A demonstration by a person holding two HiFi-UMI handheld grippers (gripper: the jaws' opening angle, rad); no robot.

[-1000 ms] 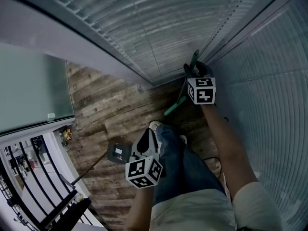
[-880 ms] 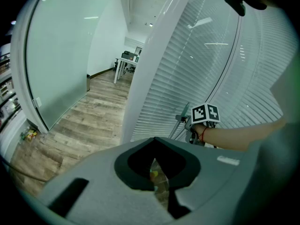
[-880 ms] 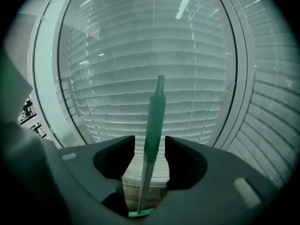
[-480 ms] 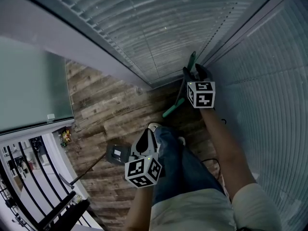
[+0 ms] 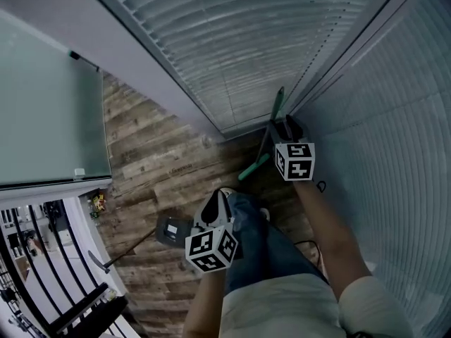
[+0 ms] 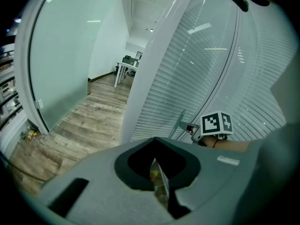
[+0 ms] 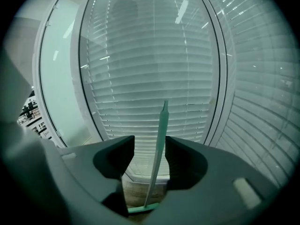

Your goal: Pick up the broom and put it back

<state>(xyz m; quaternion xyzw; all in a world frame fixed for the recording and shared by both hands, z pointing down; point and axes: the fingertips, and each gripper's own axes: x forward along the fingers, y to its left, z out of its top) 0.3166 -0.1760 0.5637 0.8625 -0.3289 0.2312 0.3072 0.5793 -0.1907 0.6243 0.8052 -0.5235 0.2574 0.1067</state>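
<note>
Right tongs [image 7: 150,143] just opening, loose around slim green plastic broom [image 7: 161,125] propped in floor corner; left tongs [image 6: 154,139] closed, empty. Next: withdraw without nudging.

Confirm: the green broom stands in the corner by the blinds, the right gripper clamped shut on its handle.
Not clamped: the right gripper is open. Its jaws have just been opening, and the right gripper view shows the green broom handle unclamped between them. The rest holds.
</note>
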